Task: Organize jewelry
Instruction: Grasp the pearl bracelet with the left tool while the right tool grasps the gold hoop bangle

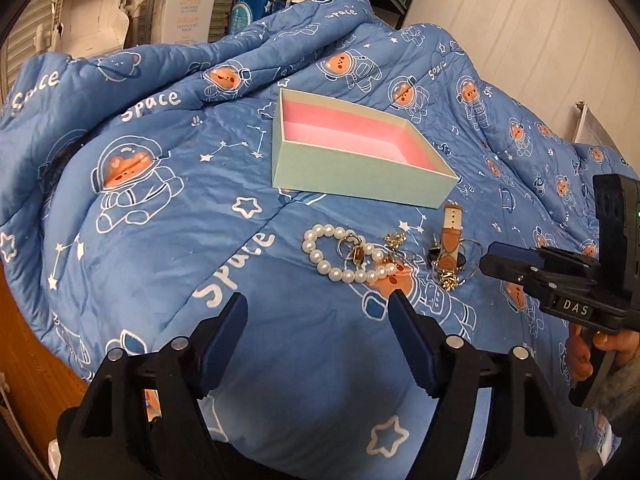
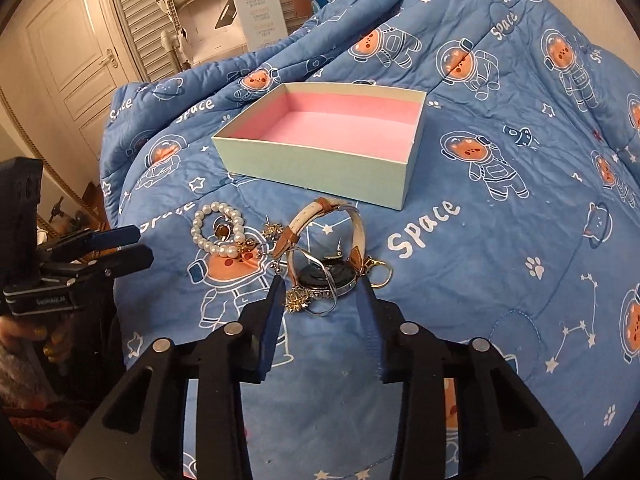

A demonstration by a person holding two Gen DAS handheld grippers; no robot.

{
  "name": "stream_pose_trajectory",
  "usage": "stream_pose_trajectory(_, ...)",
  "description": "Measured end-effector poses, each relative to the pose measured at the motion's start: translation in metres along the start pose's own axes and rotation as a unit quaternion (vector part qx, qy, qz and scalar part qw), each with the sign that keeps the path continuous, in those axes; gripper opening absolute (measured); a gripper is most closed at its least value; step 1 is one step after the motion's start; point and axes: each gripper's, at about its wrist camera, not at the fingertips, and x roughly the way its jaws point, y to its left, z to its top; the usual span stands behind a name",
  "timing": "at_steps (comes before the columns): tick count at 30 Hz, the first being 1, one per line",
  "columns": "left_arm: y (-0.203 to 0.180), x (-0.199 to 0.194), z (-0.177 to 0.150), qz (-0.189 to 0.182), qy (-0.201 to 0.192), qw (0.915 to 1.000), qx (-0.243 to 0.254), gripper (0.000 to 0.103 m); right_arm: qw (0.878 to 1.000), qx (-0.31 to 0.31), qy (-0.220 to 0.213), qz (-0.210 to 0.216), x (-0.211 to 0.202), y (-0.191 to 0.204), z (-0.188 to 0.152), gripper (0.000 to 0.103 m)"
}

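A pale green box with a pink lining (image 1: 360,148) (image 2: 320,140) stands open and holds nothing on the blue quilt. In front of it lie a pearl bracelet (image 1: 340,254) (image 2: 218,230), a watch with a white and tan strap (image 1: 450,240) (image 2: 328,248), gold earrings (image 1: 394,240) (image 2: 298,302) and thin silver rings. My left gripper (image 1: 318,306) is open just short of the pearl bracelet. My right gripper (image 2: 322,286) is open with its tips on either side of the watch face, touching nothing I can see. Each gripper shows in the other's view, the right one (image 1: 504,256) and the left one (image 2: 132,246).
The blue space-print quilt (image 1: 160,208) (image 2: 500,208) covers a bulging bed. Behind it stand white cartons (image 1: 192,0), shelving and a shuttered wall. A white door (image 2: 80,64) is at the far left. A wooden floor (image 1: 28,340) lies left of the bed.
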Motion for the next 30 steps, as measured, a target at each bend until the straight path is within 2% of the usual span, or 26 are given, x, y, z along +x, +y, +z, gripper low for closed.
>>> stream_pose_trajectory(3, 0.006, 0.013, 0.015, -0.003, 0.012, 0.9999, -0.011, 0.062, 1.000, -0.007, 0.001, 0.001, 0.005, -0.002, 0.004, 0.027)
stream_pose_trajectory(6, 0.008, 0.029, 0.029, 0.001, 0.034, 0.9993, -0.015, 0.051, 1.000, -0.014, 0.004, 0.001, 0.010, -0.002, 0.006, 0.024)
stream_pose_trajectory(12, 0.003, 0.057, 0.036, 0.014, 0.073, 0.9972, 0.005, 0.034, 1.000, -0.020, 0.014, 0.002, 0.019, -0.003, 0.008, 0.015)
stream_pose_trajectory(16, -0.002, 0.063, 0.037, 0.014, 0.077, 0.9969, 0.011, 0.015, 1.000, -0.021, 0.017, 0.003, 0.021, -0.003, 0.007, 0.009)
stream_pose_trajectory(23, -0.007, 0.062, 0.035, 0.008, 0.073, 0.9972, 0.008, 0.012, 0.999, -0.028, 0.022, 0.008, 0.018, 0.001, 0.007, 0.005)
stream_pose_trajectory(30, -0.017, 0.045, 0.037, -0.021, 0.061, 0.9979, 0.006, 0.009, 0.999, -0.031, 0.028, 0.017, 0.010, 0.008, 0.009, 0.003)
